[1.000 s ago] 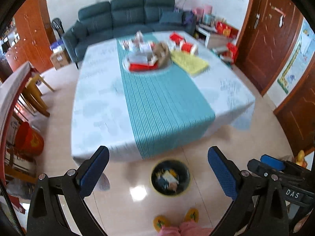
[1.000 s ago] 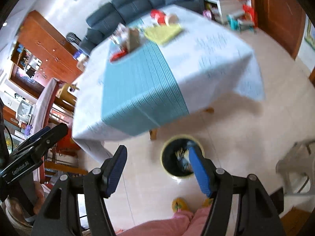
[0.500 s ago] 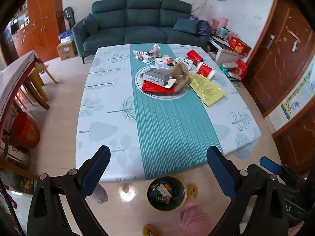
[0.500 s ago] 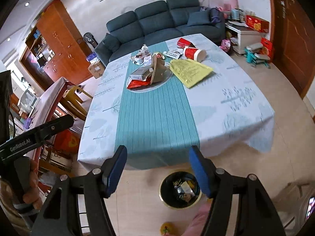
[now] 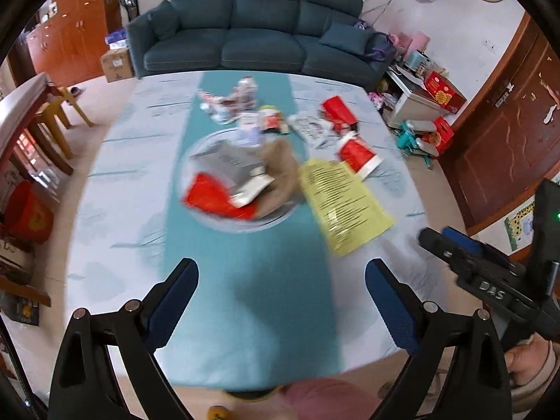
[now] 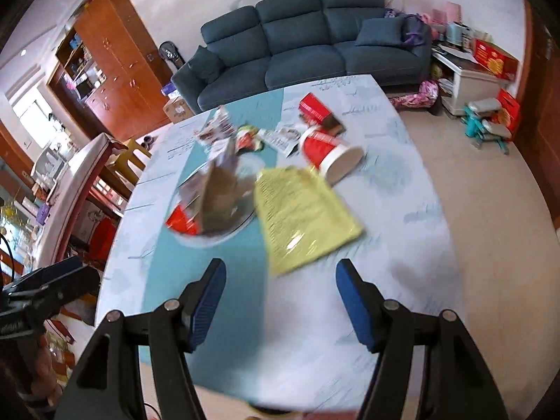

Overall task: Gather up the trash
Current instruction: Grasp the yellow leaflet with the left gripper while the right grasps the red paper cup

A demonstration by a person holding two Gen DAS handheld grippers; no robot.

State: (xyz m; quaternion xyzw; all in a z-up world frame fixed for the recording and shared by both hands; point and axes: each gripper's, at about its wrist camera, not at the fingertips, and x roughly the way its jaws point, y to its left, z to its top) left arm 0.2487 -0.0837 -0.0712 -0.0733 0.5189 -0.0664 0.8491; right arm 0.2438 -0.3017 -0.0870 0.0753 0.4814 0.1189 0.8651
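Trash lies on a table with a teal runner. A round plate holds a red packet, a grey box and a brown paper bag. A yellow packet lies right of it, also in the right wrist view. A red cup lies on its side behind it. A red box and small wrappers lie further back. My left gripper is open and empty over the near runner. My right gripper is open and empty just short of the yellow packet.
A dark teal sofa stands behind the table. Wooden cabinets and a side table with stools are at the left. A cluttered low stand and brown doors are at the right. The bin rim peeks below the table edge.
Both grippers have risen from over the floor bin and moved forward over the table toward the trash. The bin has dropped almost out of view. Both stay open.
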